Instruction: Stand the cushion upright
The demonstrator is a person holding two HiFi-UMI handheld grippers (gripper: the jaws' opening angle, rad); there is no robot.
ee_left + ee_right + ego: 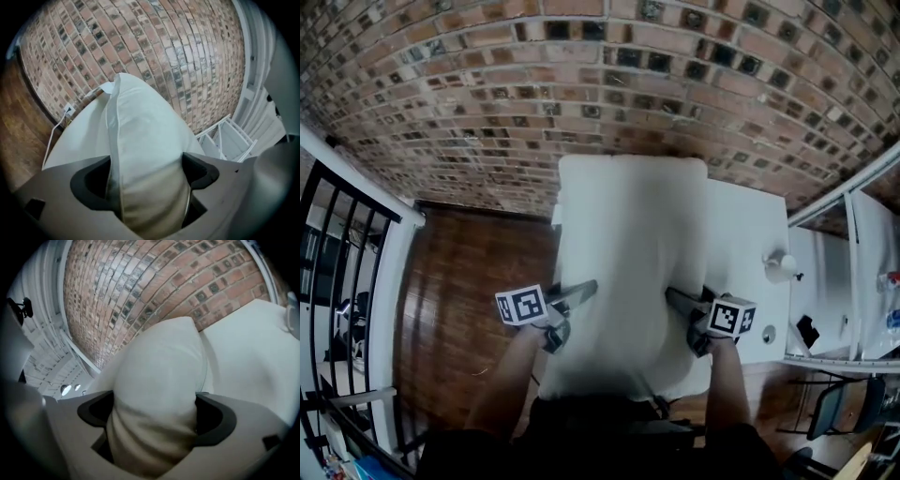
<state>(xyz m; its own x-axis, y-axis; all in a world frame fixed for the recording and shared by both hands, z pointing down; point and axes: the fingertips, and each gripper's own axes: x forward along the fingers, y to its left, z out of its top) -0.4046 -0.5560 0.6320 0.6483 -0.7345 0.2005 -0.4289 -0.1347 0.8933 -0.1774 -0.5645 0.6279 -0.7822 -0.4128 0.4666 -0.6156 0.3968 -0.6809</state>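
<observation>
White fabric cushion stands on edge on a white tabletop, broad face toward the person, top edge near the brick wall; contact with the wall not discernible. Both forearms reach forward from the bottom of the head view, roughly parallel, one to each side of the cushion's lower half. Left gripper points inward at the cushion's left edge, right gripper at its right edge, both angled slightly downward. Left gripper view: jaws spread wide, the cushion's piped seam edge sits between them, a dark gap showing on one side, so no pinch; left gripper released. Right gripper view: jaws likewise wide apart, bunched cushion fabric filling the space between them without being clamped; right gripper released. Each gripper carries a marker cube with black-and-white square patterns; no readable lettering anywhere. Dark wooden floor left of the table.
</observation>
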